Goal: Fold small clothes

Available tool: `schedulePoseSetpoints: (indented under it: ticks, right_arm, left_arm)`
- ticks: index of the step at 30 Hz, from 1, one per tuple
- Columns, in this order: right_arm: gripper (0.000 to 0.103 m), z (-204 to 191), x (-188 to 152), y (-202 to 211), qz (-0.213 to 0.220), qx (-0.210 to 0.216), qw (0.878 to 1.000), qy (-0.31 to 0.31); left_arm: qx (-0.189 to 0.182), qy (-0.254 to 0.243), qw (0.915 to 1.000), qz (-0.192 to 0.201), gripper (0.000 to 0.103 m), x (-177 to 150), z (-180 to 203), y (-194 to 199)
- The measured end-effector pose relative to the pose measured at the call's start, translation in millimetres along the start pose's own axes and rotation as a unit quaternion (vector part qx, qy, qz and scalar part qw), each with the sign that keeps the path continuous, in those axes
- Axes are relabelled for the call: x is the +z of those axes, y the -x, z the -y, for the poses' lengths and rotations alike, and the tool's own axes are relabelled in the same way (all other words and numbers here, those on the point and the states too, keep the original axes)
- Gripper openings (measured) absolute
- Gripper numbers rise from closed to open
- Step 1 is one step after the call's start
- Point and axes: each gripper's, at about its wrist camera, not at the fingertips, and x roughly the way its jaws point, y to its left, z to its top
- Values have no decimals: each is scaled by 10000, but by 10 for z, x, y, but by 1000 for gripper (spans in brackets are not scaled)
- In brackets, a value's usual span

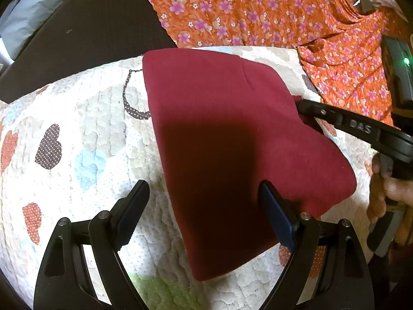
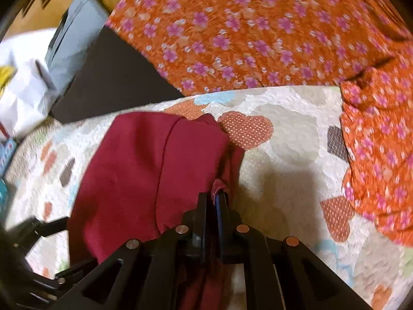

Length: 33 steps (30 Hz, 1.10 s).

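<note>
A dark red garment (image 1: 219, 134) lies folded flat on a white quilt with heart patches (image 1: 90, 118). My left gripper (image 1: 204, 201) hovers open over its near edge, with one finger above the quilt and the other finger (image 1: 273, 206) over the cloth; nothing is pinched. My right gripper (image 1: 300, 104) comes in from the right and is shut on the garment's right edge. In the right wrist view its fingers (image 2: 214, 196) clamp a rolled hem of the red garment (image 2: 144, 170), and that edge is drawn up slightly off the quilt (image 2: 284, 155).
An orange cloth with pink flowers (image 1: 258, 13) covers the far side and the right (image 2: 374, 142). A dark flat surface (image 1: 90, 33) and a grey bag (image 2: 72, 36) lie at the far left. A hand (image 1: 387, 188) grips the right gripper's handle.
</note>
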Motion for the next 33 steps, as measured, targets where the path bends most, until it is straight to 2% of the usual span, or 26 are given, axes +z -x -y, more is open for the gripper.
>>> schedulePoseSetpoints:
  ticks: [3, 4, 5, 6, 13, 18, 20, 21, 25, 26, 27, 28, 29, 30, 33]
  right_arm:
    - [13, 26, -52, 69, -16, 252, 9996, -160]
    - [28, 10, -86, 87, -43, 302, 9995, -129]
    - [49, -4, -109, 96, -62, 340, 9993, -111]
    - [55, -19, -152, 107, -49, 423, 9990, -116]
    - [65, 111, -205, -73, -149, 667, 9965, -485]
    - [67, 232, -203, -337, -318, 1078, 9903, -813]
    - [69, 262, -193, -422, -362, 1213, 9876, -934]
    - [69, 280, -189, -465, -367, 1316, 9855, -1007]
    - [69, 293, -180, -545, -381, 1593, 9810, -1038]
    - [64, 277, -177, -539, -379, 1604, 9814, -981]
    - [61, 267, -174, -522, -372, 1581, 9821, -957]
    - [54, 264, -172, -502, -359, 1569, 9824, -951]
    - [48, 253, -168, -467, -343, 1544, 9830, -937]
    - [45, 227, -168, -400, -305, 1520, 9838, -901]
    - [41, 133, -189, -221, -303, 1526, 9848, -777]
  left_arm:
    - [-39, 109, 9999, 55, 87, 17, -50, 31]
    - [-68, 170, 9998, 80, 87, 26, -75, 43]
    - [-111, 249, 9996, 103, 87, 39, -107, 53]
    - [-182, 347, 9992, 128, 87, 51, -146, 67]
    - [-768, 985, 9921, 143, 87, 96, -380, -20]
    - [-1223, 1172, 9855, -51, 89, 102, -417, -258]
    - [-1372, 1283, 9821, -122, 95, 91, -438, -372]
    - [-1423, 1338, 9807, -129, 100, 82, -455, -410]
    - [-1585, 1242, 9795, 29, 101, 92, -414, -435]
    - [-1671, 1162, 9791, 51, 95, 89, -386, -429]
    - [-1825, 1048, 9776, 80, 82, 81, -357, -406]
    - [-1787, 972, 9790, 94, 81, 80, -335, -373]
    - [-1751, 906, 9803, 107, 75, 79, -320, -330]
    - [-1765, 860, 9805, 105, 68, 77, -322, -271]
    - [-1825, 901, 9790, 113, 62, 8, -354, -14]
